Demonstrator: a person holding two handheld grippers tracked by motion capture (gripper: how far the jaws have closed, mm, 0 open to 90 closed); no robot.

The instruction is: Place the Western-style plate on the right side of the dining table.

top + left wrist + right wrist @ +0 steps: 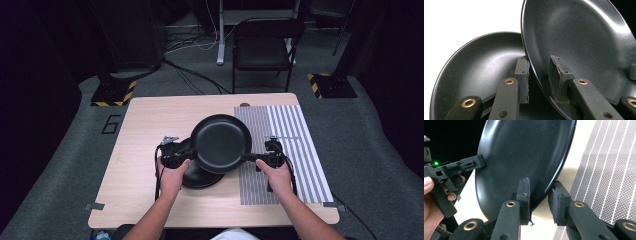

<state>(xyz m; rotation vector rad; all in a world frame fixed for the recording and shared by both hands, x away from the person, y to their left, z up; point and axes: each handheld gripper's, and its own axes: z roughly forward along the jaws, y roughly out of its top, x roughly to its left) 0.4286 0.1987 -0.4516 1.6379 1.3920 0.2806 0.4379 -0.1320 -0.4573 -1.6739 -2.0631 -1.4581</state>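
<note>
Overhead, I hold the top plate (221,143) by both rims, left gripper (186,156) and right gripper (250,157) pinching it above the lower plate (197,176), which rests on the table (145,130) beside the striped mat (290,145). Along the left gripper, its jaws clamp the rim, lifted clear. Along the right gripper, likewise pinched. I judge the lift done; setting it down remains, perhaps on the mat.

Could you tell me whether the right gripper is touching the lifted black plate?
Touching: in the right gripper view, the right gripper pinches the rim of the lifted black plate between both pads.
</note>
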